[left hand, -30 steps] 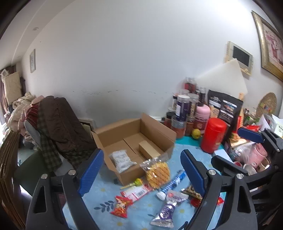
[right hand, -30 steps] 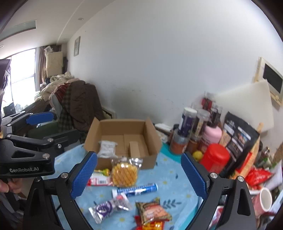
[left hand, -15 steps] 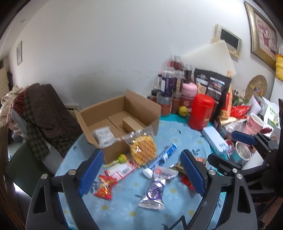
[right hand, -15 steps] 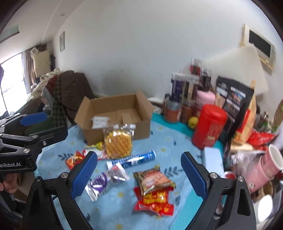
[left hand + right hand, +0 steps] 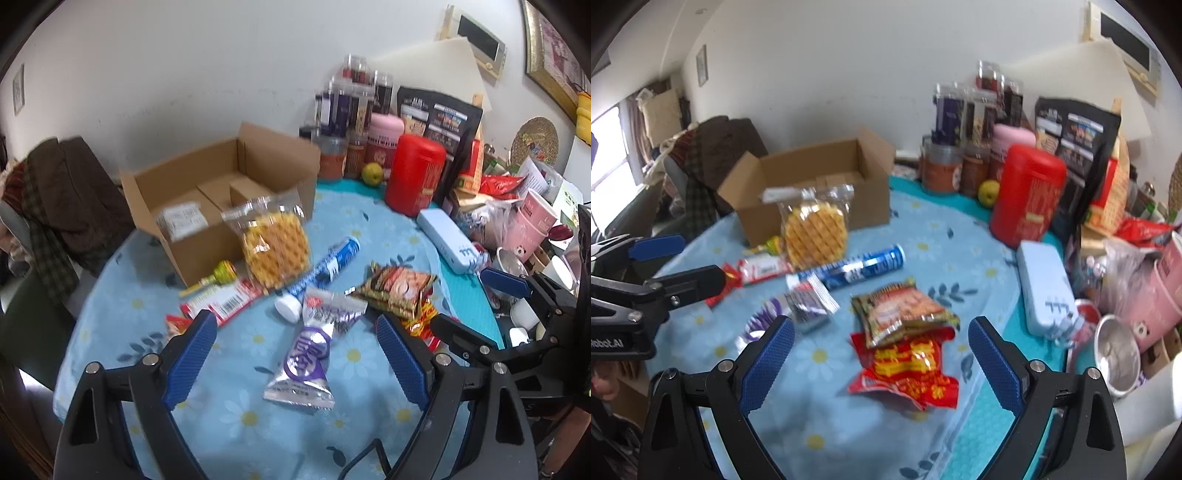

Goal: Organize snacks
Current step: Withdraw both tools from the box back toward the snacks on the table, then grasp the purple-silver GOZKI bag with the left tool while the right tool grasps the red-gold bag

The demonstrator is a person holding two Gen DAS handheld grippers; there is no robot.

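Note:
Loose snacks lie on a blue flowered tablecloth (image 5: 122, 317) before an open cardboard box (image 5: 221, 192) that holds a white packet (image 5: 181, 218). A waffle bag (image 5: 275, 245) leans on the box. A blue tube (image 5: 325, 267), a purple packet (image 5: 306, 365), a brown packet (image 5: 901, 310) and a red packet (image 5: 908, 369) lie nearer. My left gripper (image 5: 295, 358) is open above the purple packet. My right gripper (image 5: 882, 362) is open above the red packet.
A red canister (image 5: 415, 173), jars (image 5: 354, 122), a black bag (image 5: 439, 114) and a green fruit (image 5: 371, 173) stand at the back. A pale blue case (image 5: 448, 240), pink cups (image 5: 1152, 295) and a metal cup (image 5: 1117, 354) crowd the right. A chair with clothes (image 5: 62, 195) is left.
Both grippers have tilted down and moved closer to the table, so the snacks now lie between the fingers. Both stay open and empty. The objects have not moved.

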